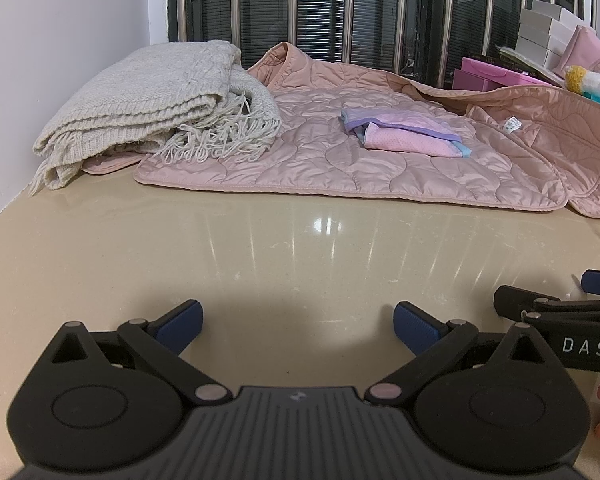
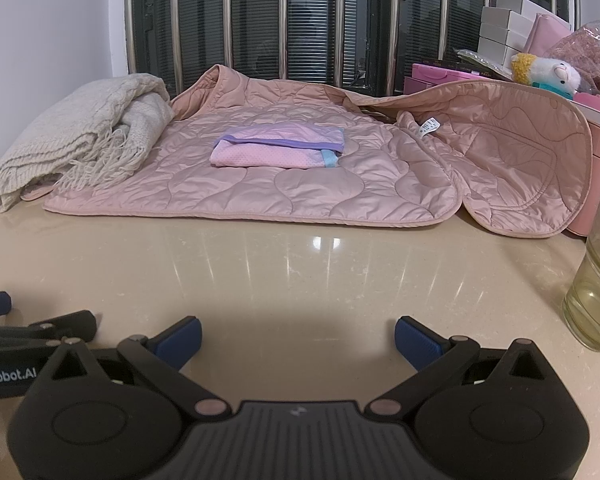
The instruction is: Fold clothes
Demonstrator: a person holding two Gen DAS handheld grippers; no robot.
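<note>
A pink quilted jacket (image 1: 340, 160) lies spread on the beige table, also in the right wrist view (image 2: 280, 188). A small folded pink and purple garment (image 1: 400, 132) rests on top of it (image 2: 280, 150). A folded cream knit scarf with fringe (image 1: 152, 108) sits at the jacket's left (image 2: 80, 136). My left gripper (image 1: 298, 330) is open and empty over bare table, well short of the jacket. My right gripper (image 2: 298, 334) is open and empty, side by side with the left. Each gripper's edge shows in the other view.
A glass of yellowish liquid (image 2: 594, 280) stands at the right near my right gripper. Pink boxes (image 2: 440, 74), white boxes (image 2: 504, 28) and a plush toy (image 2: 552, 74) crowd the back right. A barred window runs behind. A white wall is at left.
</note>
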